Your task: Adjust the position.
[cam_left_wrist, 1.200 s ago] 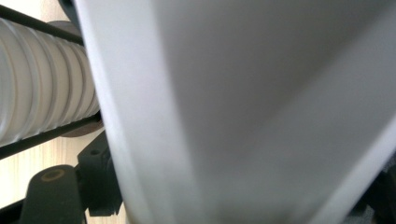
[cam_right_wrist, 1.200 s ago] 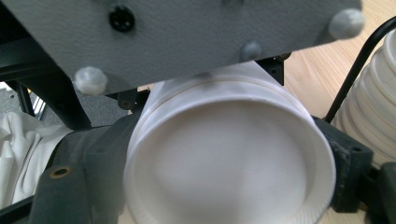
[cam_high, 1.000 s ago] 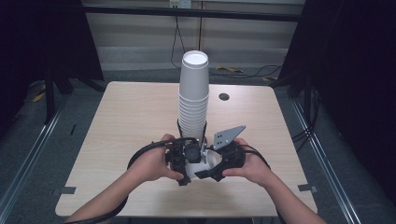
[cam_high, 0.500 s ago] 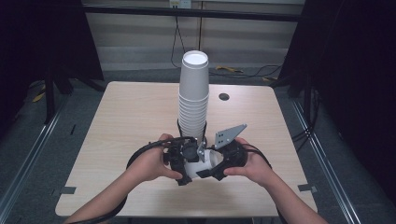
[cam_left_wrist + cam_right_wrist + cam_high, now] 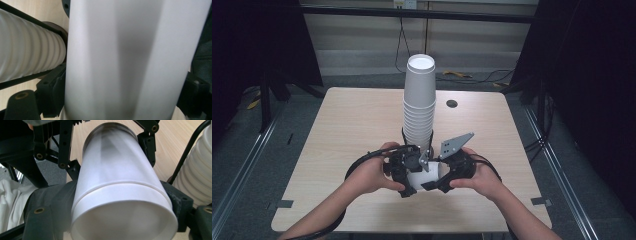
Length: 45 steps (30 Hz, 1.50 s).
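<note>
While the right gripper (image 5: 438,181) clamps the plain white paper cup (image 5: 422,179) lying sideways by the stack (image 5: 419,107), the left gripper's (image 5: 408,176) jaws have just been opening around it.

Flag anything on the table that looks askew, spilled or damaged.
Nothing is spilled or damaged. The tall cup stack stands upright at mid-table; a single white cup lies sideways only because it sits between both grippers.
</note>
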Each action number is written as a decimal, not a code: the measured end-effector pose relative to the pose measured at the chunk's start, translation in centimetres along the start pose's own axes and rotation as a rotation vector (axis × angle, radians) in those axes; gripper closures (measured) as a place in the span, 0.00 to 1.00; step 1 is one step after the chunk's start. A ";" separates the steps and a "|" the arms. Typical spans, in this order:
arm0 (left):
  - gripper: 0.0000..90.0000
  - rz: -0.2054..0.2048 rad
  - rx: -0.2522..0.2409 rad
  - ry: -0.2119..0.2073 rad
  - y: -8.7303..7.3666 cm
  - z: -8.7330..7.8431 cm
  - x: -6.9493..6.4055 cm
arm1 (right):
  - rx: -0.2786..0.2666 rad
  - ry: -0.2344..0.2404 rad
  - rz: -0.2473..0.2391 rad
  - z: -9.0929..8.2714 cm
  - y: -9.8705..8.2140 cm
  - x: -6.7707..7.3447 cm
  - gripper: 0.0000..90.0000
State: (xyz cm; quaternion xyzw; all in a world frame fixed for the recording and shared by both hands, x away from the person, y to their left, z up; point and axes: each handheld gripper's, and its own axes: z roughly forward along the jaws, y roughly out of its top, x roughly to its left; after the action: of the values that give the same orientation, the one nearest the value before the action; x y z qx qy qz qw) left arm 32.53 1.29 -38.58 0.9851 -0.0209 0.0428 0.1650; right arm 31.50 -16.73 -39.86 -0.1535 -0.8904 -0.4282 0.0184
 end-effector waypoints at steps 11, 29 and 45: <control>0.17 -0.031 -0.062 -0.016 -0.3 0.2 0.0 | -0.011 0.007 0.010 -0.4 0.0 -0.1 0.28; 0.13 -0.039 -0.116 0.008 -0.3 -0.1 -0.1 | 0.011 0.000 0.020 -0.5 0.5 -0.1 0.28; 0.14 -0.038 -0.133 0.011 -0.5 -1.5 0.3 | 0.059 -0.016 0.027 -0.3 -0.7 -0.6 0.28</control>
State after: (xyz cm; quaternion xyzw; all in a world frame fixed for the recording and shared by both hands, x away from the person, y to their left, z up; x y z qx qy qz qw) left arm 32.70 2.26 -37.32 0.9720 -0.0042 0.0434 0.2309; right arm 31.84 -17.48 -40.28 -0.1684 -0.9005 -0.4003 0.0219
